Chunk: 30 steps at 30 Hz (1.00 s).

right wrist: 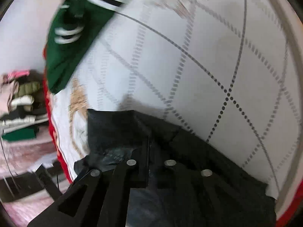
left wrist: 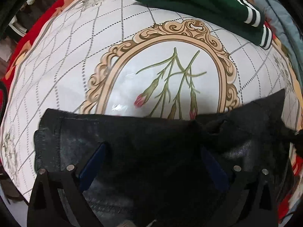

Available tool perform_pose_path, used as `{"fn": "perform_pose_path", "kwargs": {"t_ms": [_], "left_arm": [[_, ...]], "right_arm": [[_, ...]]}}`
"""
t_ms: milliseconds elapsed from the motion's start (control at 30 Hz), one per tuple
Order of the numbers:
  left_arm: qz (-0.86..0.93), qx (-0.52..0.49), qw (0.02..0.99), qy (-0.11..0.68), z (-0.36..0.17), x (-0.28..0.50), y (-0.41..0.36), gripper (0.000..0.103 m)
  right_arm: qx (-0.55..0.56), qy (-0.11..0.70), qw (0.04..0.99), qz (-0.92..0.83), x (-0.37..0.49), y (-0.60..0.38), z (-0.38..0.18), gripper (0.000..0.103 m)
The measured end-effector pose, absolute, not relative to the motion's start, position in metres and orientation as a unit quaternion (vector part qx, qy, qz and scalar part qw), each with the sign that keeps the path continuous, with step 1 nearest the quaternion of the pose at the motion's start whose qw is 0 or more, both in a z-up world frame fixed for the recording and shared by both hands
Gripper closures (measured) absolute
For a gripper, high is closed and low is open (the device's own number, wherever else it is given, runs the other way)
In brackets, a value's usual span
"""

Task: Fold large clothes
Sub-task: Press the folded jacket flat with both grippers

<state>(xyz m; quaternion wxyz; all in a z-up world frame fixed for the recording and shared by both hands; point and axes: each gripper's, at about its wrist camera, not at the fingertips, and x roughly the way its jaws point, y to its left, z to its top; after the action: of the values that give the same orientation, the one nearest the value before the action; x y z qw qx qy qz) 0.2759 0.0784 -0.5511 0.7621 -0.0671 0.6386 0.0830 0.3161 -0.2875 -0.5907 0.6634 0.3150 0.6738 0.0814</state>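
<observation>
A dark denim garment (left wrist: 132, 132) lies on the patterned table cover, filling the near part of the left wrist view. My left gripper (left wrist: 151, 162) hovers over it with its blue-padded fingers (left wrist: 92, 166) spread wide apart, nothing between them. In the right wrist view my right gripper (right wrist: 149, 151) has its fingers close together, pinched on an edge of the same dark garment (right wrist: 117, 128), which bunches up around them. This view is motion blurred.
A folded green garment with white stripes (left wrist: 198, 3) lies at the far side of the table; it also shows in the right wrist view (right wrist: 75, 37). The white table cover (left wrist: 75, 56) has a red border. A stack of folded clothes (right wrist: 20, 109) sits off the table.
</observation>
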Motion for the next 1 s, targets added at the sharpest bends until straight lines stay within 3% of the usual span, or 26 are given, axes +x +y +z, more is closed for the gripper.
{"fn": "perform_pose_path", "kwargs": {"t_ms": [167, 367, 567, 600, 633, 700, 833, 1000], "left_arm": [[0.095, -0.071, 0.763, 0.636, -0.52, 0.251, 0.074, 0.0], [0.113, -0.05, 0.755, 0.644, -0.516, 0.23, 0.061, 0.0], [0.101, -0.037, 0.756, 0.646, -0.519, 0.231, 0.042, 0.0], [0.098, -0.03, 0.759, 0.643, -0.519, 0.231, 0.038, 0.0], [0.095, -0.017, 0.761, 0.642, -0.521, 0.232, 0.033, 0.0], [0.091, 0.0, 0.76, 0.643, -0.529, 0.235, 0.027, 0.0], [0.087, -0.006, 0.758, 0.647, -0.546, 0.235, 0.029, 0.0], [0.085, -0.048, 0.754, 0.649, -0.554, 0.234, 0.041, 0.0]], "right_arm": [[0.288, 0.69, 0.647, 0.147, 0.288, -0.252, -0.558, 0.098], [0.17, 0.76, 0.615, 0.123, 0.265, -0.197, -0.614, 0.103], [0.224, 0.76, 0.594, 0.138, 0.265, -0.207, -0.611, 0.101], [0.239, 0.75, 0.599, 0.147, 0.259, -0.212, -0.6, 0.09], [0.252, 0.737, 0.609, 0.146, 0.248, -0.225, -0.589, 0.063], [0.28, 0.706, 0.637, 0.134, 0.221, -0.257, -0.561, 0.026], [0.346, 0.671, 0.653, 0.07, 0.152, -0.323, -0.536, 0.025], [0.438, 0.65, 0.62, 0.016, 0.115, -0.387, -0.591, 0.025]]}}
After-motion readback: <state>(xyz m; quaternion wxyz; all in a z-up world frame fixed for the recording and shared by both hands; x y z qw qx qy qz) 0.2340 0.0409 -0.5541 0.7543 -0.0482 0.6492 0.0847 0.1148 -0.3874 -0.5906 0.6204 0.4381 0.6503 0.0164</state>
